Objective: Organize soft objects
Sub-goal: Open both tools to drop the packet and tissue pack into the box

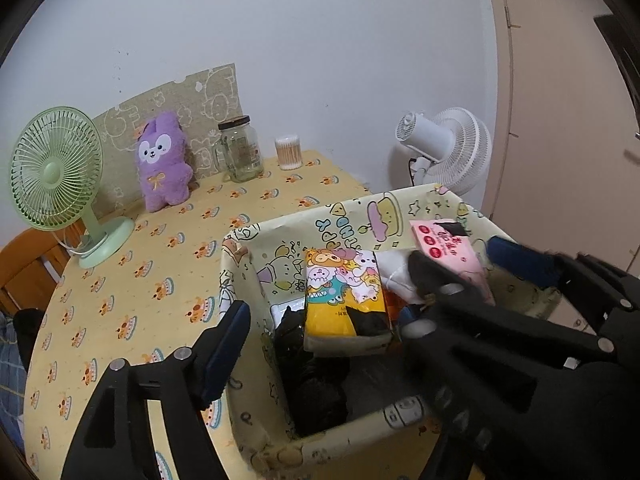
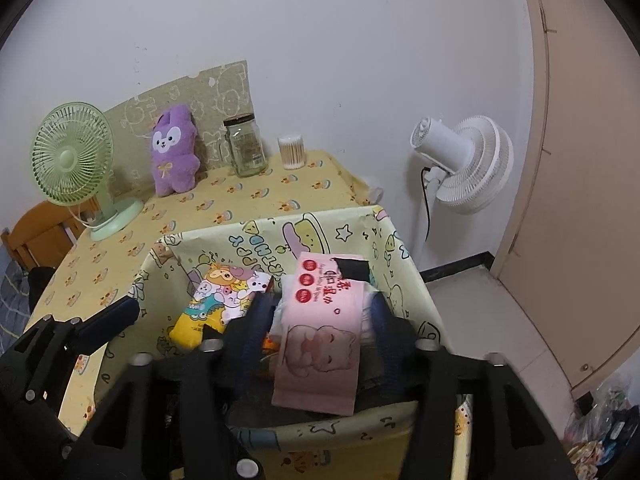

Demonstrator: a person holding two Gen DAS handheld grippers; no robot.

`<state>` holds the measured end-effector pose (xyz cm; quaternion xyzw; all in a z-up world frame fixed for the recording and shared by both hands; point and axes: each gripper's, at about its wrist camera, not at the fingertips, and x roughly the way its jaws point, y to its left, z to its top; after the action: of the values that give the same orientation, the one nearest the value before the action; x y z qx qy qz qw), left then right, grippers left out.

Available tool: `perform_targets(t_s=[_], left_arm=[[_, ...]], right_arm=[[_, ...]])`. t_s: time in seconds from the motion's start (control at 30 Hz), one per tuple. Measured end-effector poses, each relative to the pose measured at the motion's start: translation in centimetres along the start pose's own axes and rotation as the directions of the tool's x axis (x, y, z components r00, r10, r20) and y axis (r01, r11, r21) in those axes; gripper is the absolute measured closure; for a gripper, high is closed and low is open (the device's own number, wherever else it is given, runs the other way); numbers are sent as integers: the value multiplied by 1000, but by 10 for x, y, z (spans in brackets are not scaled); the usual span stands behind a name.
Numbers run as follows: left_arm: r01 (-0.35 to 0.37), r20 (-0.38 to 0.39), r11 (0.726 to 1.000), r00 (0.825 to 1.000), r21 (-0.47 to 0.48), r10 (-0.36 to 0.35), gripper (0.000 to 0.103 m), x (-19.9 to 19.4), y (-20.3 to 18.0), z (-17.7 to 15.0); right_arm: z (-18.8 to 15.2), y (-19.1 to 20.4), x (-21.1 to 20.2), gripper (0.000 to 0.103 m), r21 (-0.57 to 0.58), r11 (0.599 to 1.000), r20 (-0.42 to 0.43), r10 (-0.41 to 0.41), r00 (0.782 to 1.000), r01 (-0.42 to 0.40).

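The bench, covered with a yellow patterned cloth, carries at its near edge a cloth storage basket with cartoon prints; I take this basket as the landmark. Behind the basket, against the wall, stand a green fan, a purple plush rabbit, a glass jar and a small tub of cotton swabs. A white fan stands on the floor, to the right behind the basket.

Inside the basket a yellow cartoon pack lies in the left part, and a pink wipes pack lies in the right part, on top of dark soft things.

The left tongs stand apart, one finger outside the left wall of the basket, and the yellow pack lies between them without being pressed. The right tongs also stand apart on both sides of the pink pack, and I see no firm pressing on it.

I judge that both packs are already put in the basket and released. The plush rabbit, a soft thing, is not yet in the basket, so probably it is left to do.
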<state>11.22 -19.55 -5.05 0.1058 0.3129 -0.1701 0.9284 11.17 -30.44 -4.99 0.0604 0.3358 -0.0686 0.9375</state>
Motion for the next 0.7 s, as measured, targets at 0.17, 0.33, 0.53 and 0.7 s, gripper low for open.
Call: perform_targets(t_s=[0.17, 0.33, 0.53, 0.7], left_arm=[[-25, 27, 1000, 999, 13, 25, 12, -13, 3, 1], [-26, 58, 1000, 998, -2, 26, 10, -29, 13, 1], [-42, 77, 999, 996, -20, 44, 8, -47, 30, -3], [-59, 98, 997, 993, -55, 64, 6, -65, 48, -10]], right_arm=[[1, 7, -17, 10, -13, 999, 69, -28, 997, 29], [3, 15, -32, 9, -7, 1000, 87, -14, 996, 15], [3, 36, -48, 9, -32, 999, 104, -5, 995, 9], [1, 53, -62, 8, -46, 999, 118, 17, 993, -12]])
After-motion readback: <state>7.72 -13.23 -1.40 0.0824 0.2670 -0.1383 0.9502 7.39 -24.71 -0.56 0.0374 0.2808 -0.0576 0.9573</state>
